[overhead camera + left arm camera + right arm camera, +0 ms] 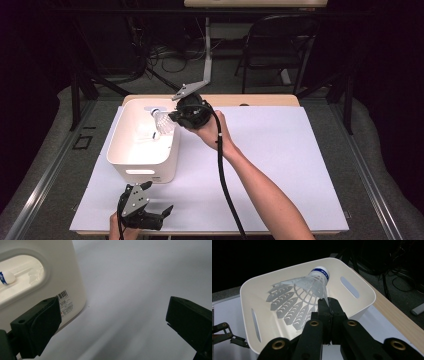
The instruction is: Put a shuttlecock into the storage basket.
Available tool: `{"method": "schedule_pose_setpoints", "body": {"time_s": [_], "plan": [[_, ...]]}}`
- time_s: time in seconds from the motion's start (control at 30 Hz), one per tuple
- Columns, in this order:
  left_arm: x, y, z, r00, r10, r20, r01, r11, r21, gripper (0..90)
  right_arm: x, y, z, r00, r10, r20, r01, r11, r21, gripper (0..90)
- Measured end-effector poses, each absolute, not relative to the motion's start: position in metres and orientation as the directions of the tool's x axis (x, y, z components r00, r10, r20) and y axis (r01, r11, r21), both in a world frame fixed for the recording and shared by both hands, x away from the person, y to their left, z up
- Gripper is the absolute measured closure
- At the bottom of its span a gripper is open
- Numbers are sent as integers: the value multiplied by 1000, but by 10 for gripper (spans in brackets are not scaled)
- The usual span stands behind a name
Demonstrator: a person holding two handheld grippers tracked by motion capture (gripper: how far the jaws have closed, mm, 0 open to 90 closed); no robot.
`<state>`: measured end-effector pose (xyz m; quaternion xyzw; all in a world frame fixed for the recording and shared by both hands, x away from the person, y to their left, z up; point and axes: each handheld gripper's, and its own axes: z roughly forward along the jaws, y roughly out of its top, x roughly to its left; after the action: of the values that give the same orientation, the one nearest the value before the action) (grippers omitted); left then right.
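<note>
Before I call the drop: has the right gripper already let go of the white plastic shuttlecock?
No, the right gripper is shut on the skirt edge of the white plastic shuttlecock, holding it above the white plastic bin.

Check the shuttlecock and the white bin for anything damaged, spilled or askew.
Nothing stands out. The right gripper pinches the shuttlecock by its skirt edge over the bin, which sits upright. Another shuttlecock lies inside.

Looks down from high on the surface; gripper views sit close, both facing the white bin.
</note>
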<state>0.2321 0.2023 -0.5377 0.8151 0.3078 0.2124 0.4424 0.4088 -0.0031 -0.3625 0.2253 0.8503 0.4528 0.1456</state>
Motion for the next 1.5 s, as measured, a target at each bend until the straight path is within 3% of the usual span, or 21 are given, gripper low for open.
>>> {"method": "schedule_pose_setpoints", "body": {"time_s": [1.07, 1.1, 1.17, 1.5], "plan": [[230, 205, -537, 716, 694, 71, 315, -413, 854, 0, 409, 48, -376, -862, 503, -62, 256, 537, 804, 896], [230, 205, -537, 716, 695, 73, 314, -413, 855, 0, 409, 51, -378, -863, 501, -63, 257, 543, 799, 873], [229, 205, -537, 716, 694, 74, 312, -413, 855, 0, 410, 56, -382, -865, 500, -53, 272, 553, 788, 679], [229, 205, -537, 715, 695, 74, 314, -413, 855, 0, 414, 35, -382, -868, 495, 34, 327, 518, 790, 246]]}}
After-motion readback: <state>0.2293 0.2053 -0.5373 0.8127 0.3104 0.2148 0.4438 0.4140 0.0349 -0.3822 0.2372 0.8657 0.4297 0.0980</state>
